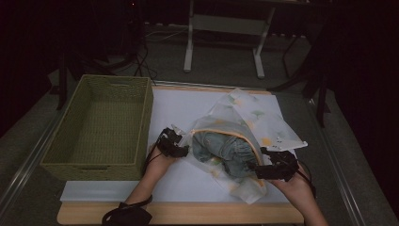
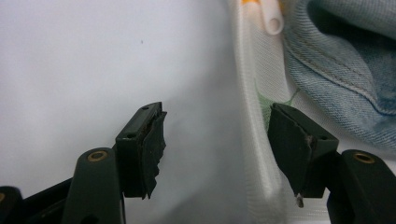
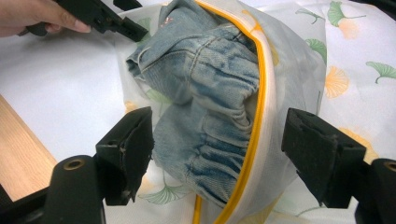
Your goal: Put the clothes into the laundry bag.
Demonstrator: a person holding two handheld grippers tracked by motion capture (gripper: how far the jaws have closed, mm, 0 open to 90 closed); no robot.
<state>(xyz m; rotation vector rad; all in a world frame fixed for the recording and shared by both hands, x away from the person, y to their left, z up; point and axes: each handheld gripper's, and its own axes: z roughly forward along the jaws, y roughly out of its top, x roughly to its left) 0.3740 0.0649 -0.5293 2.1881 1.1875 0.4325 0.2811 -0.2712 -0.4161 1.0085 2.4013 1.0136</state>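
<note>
- High view: translucent white mesh laundry bag with faded blue denim garment inside lies mid-counter, mouth toward the person.
- Left gripper — released, nearest the bag's left rim.
- Right gripper — released, straddling the yellow-zippered edge.

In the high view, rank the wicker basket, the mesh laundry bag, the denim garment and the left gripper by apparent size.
1. wicker basket
2. mesh laundry bag
3. denim garment
4. left gripper

Basket and bag are fairly close; the basket looks larger.

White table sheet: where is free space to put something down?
Free: the strip of sheet between the basket and the laundry bag, and the front strip near the table edge. Inside the basket is free too. Crowded: around the bag and jeans.
</note>
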